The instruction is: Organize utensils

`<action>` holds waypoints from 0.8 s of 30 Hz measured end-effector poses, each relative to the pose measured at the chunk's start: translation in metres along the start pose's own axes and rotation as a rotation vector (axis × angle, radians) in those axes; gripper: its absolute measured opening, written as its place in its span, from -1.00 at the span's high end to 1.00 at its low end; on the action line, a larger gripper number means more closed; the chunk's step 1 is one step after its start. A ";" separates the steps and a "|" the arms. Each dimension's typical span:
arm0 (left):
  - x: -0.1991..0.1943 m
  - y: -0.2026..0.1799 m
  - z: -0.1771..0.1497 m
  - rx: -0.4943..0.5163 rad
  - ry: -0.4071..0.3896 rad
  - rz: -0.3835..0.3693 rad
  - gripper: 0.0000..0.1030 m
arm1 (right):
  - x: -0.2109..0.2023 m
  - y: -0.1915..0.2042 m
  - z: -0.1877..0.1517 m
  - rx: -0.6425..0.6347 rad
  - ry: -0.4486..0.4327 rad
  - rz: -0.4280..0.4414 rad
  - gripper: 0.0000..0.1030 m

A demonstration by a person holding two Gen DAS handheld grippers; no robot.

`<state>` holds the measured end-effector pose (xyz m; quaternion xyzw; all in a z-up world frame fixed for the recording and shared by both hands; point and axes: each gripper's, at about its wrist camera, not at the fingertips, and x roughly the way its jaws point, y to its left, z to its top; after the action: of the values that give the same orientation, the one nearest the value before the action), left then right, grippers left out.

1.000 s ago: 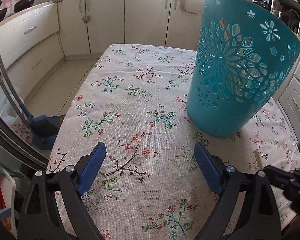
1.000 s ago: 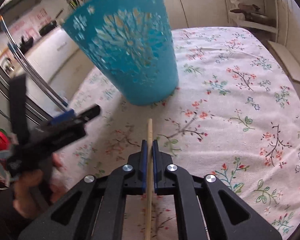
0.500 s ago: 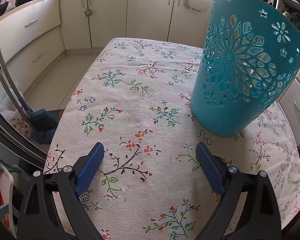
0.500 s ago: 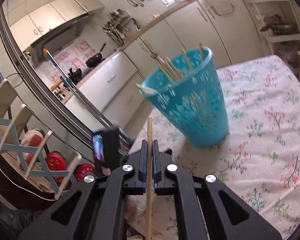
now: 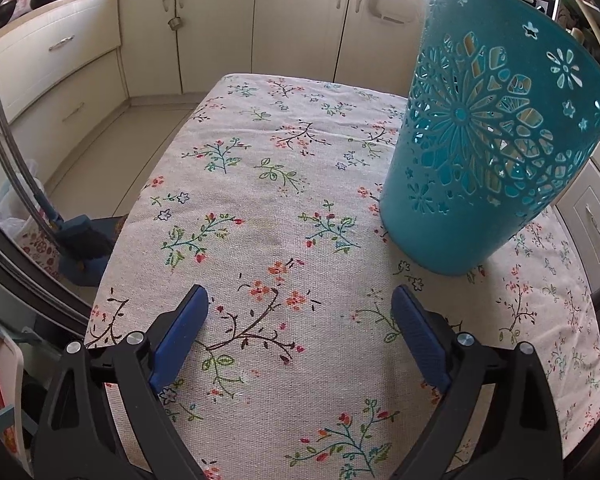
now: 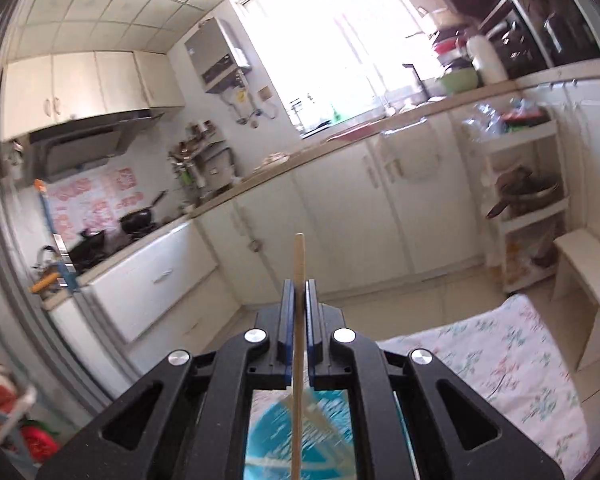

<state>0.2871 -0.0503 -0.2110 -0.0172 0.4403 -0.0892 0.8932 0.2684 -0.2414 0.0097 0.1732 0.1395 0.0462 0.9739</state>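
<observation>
With the right gripper [image 6: 296, 304] clamped on a chopstick [image 6: 299, 264] above the basket [image 5: 496, 152], tip it down before release; left gripper [image 5: 300, 328] gapes wide, empty

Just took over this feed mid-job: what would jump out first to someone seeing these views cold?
The tall teal cut-out basket dominates the left wrist view, standing on the right of the floral tablecloth ahead of the open left hand-held gripper. In the right wrist view, the right hand-held gripper is clamped on a wooden chopstick, raised over the basket, pointing toward the kitchen cabinets.
</observation>
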 end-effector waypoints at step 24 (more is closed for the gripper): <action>-0.008 0.001 0.005 0.013 0.026 0.019 -0.85 | -0.082 -0.004 -0.057 -0.112 0.257 -0.093 -0.31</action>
<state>0.2862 -0.0478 -0.2014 -0.0060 0.4515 -0.0840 0.8883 0.1739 -0.2380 -0.0218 0.1047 0.2681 0.0307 0.9572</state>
